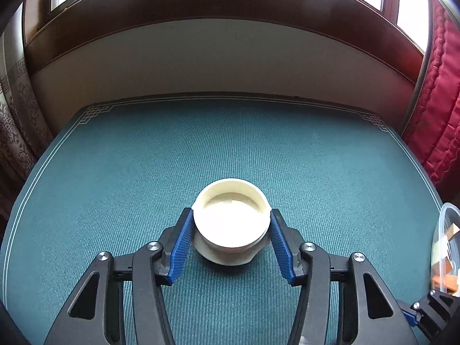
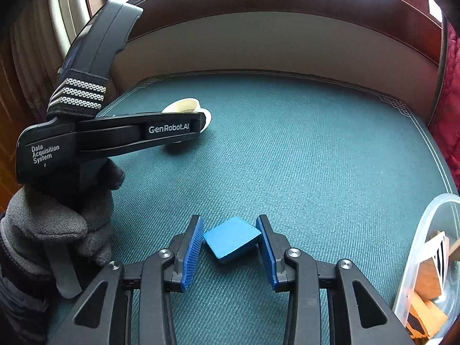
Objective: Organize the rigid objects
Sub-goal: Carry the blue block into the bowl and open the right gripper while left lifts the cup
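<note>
A white round cup-shaped fitting (image 1: 231, 221) stands open side up on the green table mat (image 1: 143, 158). My left gripper (image 1: 231, 215) has its blue pads against both sides of it, shut on it. It also shows in the right wrist view (image 2: 187, 105), partly hidden behind the left gripper's body (image 2: 115, 132). A blue square block (image 2: 231, 240) lies on the mat (image 2: 316, 158) between the pads of my right gripper (image 2: 230, 222); both pads touch its corners, shut on it.
A clear plastic container (image 2: 425, 258) holding wooden pieces stands at the table's right edge; its rim shows in the left wrist view (image 1: 445, 230). A wall and dark wooden sill run behind the table. A red quilted cloth (image 1: 440, 100) hangs at the right.
</note>
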Available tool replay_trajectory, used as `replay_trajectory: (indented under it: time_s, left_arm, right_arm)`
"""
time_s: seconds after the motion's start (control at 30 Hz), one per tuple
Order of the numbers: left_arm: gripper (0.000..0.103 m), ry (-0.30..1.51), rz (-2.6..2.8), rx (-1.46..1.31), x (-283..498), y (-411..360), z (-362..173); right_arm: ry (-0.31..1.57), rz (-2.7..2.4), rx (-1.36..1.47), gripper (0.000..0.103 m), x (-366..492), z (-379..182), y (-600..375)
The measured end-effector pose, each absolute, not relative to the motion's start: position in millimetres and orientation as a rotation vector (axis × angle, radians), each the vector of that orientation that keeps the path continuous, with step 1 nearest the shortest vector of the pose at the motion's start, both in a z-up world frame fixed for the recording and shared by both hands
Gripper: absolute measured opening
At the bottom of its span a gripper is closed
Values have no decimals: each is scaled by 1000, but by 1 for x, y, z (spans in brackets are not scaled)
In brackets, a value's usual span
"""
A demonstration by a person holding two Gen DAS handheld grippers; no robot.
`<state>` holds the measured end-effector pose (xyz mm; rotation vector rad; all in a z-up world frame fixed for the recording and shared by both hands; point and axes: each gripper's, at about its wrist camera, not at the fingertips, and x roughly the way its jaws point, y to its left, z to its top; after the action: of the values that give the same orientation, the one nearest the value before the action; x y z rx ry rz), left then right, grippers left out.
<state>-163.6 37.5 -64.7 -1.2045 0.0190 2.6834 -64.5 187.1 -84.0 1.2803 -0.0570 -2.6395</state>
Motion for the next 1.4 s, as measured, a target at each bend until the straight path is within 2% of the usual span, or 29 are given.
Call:
replay_trajectory:
  time_s: [0.23,0.47,0.97,1.4]
  left_arm:
    - [53,-9,2684,-1160,-158,35,-49]
    - [53,-14,2674,-1113,-147,42,-33]
    - [53,62,2584,-1012,-113,78,-6]
    - [53,121,2462,-945,-72,112,9]
  right_arm:
    - [-54,-2721,1242,40,-50,-72,199]
    - [-145,-2868,1164,40,-30,-45,234]
    - [-409,-3164,1103,40,11,-17,306]
    - [-677,-3328,1119,40,44,-22,370]
